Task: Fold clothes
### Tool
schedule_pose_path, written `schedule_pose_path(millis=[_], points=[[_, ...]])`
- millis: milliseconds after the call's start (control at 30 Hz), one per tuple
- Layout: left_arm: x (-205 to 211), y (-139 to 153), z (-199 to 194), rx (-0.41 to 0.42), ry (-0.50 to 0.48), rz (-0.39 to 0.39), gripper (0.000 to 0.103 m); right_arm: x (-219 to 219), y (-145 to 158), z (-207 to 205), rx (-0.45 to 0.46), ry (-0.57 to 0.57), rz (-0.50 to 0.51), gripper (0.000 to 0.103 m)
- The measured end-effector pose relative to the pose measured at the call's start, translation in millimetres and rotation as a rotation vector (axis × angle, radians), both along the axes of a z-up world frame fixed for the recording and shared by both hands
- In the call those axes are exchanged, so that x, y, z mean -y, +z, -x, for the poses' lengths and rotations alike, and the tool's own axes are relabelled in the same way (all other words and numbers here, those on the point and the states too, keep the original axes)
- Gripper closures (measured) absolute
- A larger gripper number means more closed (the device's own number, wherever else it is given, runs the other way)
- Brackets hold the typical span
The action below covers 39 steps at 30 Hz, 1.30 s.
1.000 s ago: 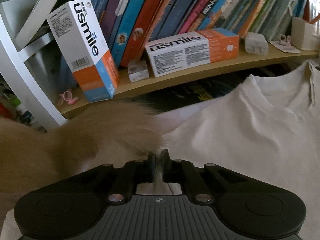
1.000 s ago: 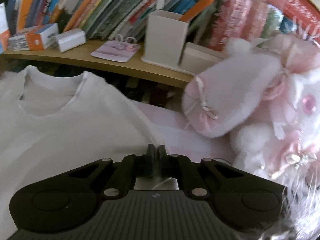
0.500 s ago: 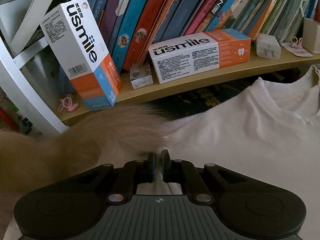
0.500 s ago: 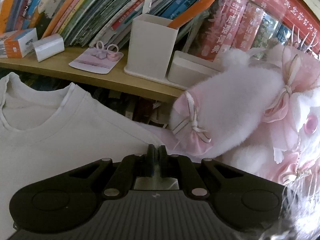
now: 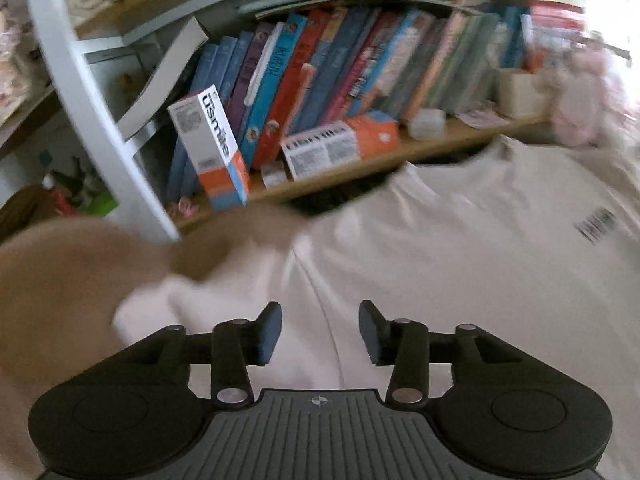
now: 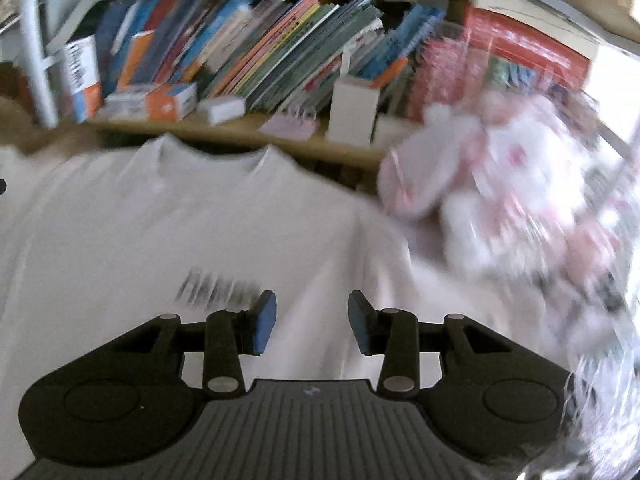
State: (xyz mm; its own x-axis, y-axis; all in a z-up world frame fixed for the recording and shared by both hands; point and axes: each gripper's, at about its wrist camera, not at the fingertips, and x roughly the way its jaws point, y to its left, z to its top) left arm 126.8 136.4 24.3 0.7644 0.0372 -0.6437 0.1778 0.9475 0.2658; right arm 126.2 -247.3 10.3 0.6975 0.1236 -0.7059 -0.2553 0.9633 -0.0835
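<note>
Left gripper [image 5: 320,330] and right gripper [image 6: 312,322] hover over the cream T-shirt [image 6: 168,232], jaws opening, nothing between them

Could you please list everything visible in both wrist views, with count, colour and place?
T-shirt: one, white with dark chest print, spread flat below the shelf.
Books: many, mostly blue, red and green, leaning in a row on the shelf.
Toothpaste boxes: two, white and orange; one upright, one lying flat.
Pen holder: one, white, on the shelf.
Plush toy: one, pink and white, right of the shirt.
Furry brown thing: one, left of the shirt; blurred.
Left gripper: black, fingers opening, nothing between them.
Right gripper: black, fingers opening, nothing between them.
</note>
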Motion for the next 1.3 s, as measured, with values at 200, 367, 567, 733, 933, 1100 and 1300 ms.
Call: schedule_pose_path(millis=[200,367,567,733,933,1100,1300], points=[[3.5,-13.7,90.7,-0.095,0.008,0.035,0.059,15.6,-14.4,102.7,-0.113,-0.118,0.031,0.064],[0.0,-19.2,125.5,-0.125,0.044,0.067,0.059,24.0,-28.2,158.5,-0.179,-0.244,0.003,0.064],[-10.4,-22.7,132.1,-0.132,0.083,0.085,0.059,25.5,-34.2,191.3,-0.191,-0.318,-0.005,0.064],[-21.6,-29.6,131.1,-0.17,0.135,0.119,0.059,31.8,-36.7,202.7,-0.204,-0.351,0.012,0.064],[-30.3,-40.9,132.5,-0.224,0.16,0.182,0.062,36.0,-36.8,208.2,-0.22,-0.354,0.007,0.075],[-39.6,-45.4,131.6,-0.261,0.209,0.255,0.091,34.3,-36.6,208.3,-0.223,-0.348,-0.012,0.088],[-44.9,-43.4,129.1,-0.264,0.207,0.237,0.101,22.4,-36.7,206.4,-0.232,-0.321,-0.048,0.098]])
